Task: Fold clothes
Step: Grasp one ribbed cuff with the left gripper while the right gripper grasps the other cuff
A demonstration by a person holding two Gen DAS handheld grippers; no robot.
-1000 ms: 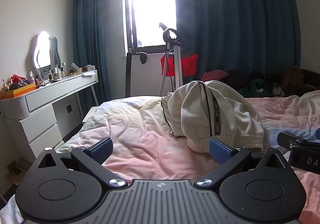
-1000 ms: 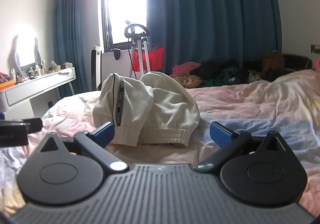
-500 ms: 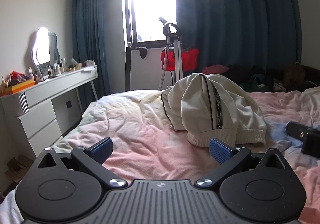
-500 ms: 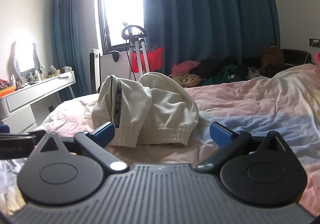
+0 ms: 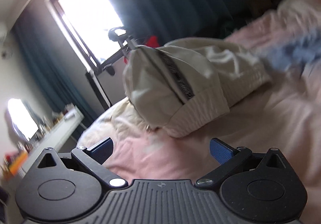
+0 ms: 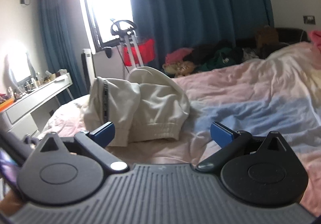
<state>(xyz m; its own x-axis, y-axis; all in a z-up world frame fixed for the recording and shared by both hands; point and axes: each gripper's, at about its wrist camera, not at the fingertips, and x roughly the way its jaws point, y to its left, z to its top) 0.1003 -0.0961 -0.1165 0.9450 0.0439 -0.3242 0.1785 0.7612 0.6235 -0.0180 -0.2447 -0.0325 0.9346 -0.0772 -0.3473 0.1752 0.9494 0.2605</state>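
A cream sweatshirt-like garment (image 5: 176, 87) with a dark lettered stripe lies bunched in a heap on the pink bedspread (image 5: 260, 133). My left gripper (image 5: 160, 148) is open and empty, tilted, a short way in front of the garment's ribbed hem. The same cream garment (image 6: 152, 107) shows in the right wrist view, heaped just beyond my right gripper (image 6: 162, 133), which is open with nothing between its blue pads. The left blue pad (image 6: 104, 133) overlaps the hem in the image; contact cannot be told.
A white dressing table (image 6: 40, 93) with bottles and a lit mirror stands at the left. A garment steamer stand (image 6: 128, 43) and dark blue curtains (image 6: 200, 13) are by the window. A pile of clothes (image 6: 210, 59) lies beyond the bed's far side.
The left gripper has rolled sharply and moved closer to the garment's hem; its view is blurred. The right gripper has edged forward and tilted slightly. Both stay open.
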